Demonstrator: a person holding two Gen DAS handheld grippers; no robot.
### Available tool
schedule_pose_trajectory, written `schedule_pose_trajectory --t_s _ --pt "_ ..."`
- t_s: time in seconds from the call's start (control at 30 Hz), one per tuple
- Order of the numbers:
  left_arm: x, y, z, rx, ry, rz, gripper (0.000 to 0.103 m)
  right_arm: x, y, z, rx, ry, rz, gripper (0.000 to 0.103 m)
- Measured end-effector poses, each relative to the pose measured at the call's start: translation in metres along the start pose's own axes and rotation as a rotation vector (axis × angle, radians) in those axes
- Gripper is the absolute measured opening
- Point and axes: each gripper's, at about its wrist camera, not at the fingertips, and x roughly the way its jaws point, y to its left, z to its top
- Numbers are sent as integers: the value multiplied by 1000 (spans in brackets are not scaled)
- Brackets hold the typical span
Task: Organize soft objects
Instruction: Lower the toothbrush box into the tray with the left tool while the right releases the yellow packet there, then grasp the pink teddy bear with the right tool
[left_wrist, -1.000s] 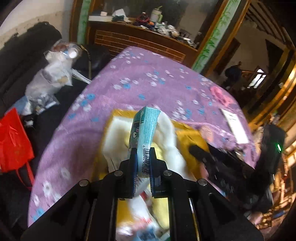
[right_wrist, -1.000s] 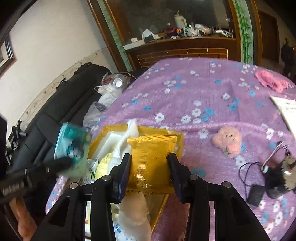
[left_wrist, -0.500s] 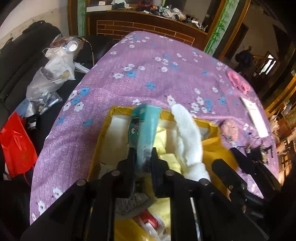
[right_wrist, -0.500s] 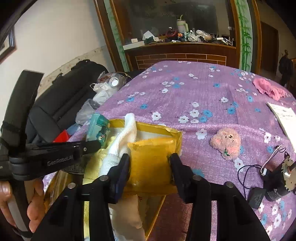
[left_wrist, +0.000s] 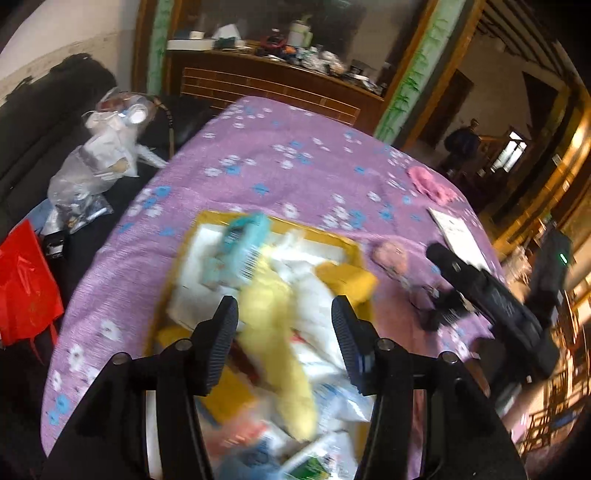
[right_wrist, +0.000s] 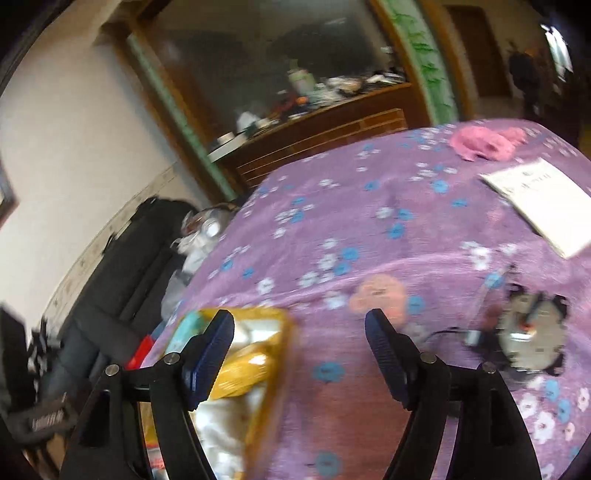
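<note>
We see the left gripper (left_wrist: 283, 336) above the yellow bag (left_wrist: 354, 248) on the purple flowered cloth (left_wrist: 295, 173). Its jaws have just been opening and now stand apart with nothing pressed between them. The teal packet (left_wrist: 242, 240) lies loose at the far end of the bag, resting on white cloths (left_wrist: 314, 295) and beside a yellow cloth (left_wrist: 273, 314). The right gripper (right_wrist: 300, 354) has likewise just been opening; its jaws stand wide and grasp nothing, with bare purple cloth between them. The bag's folded yellow flap (right_wrist: 243, 369) lies just behind its left finger (right_wrist: 210, 354). A small pink plush toy (right_wrist: 378, 295) sits on the cloth near the bag. A pink rag (right_wrist: 484, 142) and a white sheet of paper (right_wrist: 535, 199) lie well apart, toward the far edge.
</note>
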Motion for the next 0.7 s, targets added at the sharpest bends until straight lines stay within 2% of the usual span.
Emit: schedule_pose_trajectory --t_s 0.17,0.4,0.5,0.63,0.7 --pt "8 -27 -14 43 17 -5 51 -5 -22 0 80 34 -42 71" --pt "9 -33 -26 44 1 -17 51 -1 2 4 -19 68 -70 65" --pt "11 -27 -27 23 11 -26 51 19 14 15 -99 153 -134 58" --pt "14 -23 -29 10 13 -42 51 49 19 34 -170 218 -270 56" --pt "16 -23 -30 10 17 -47 51 58 17 35 -161 237 -277 49"
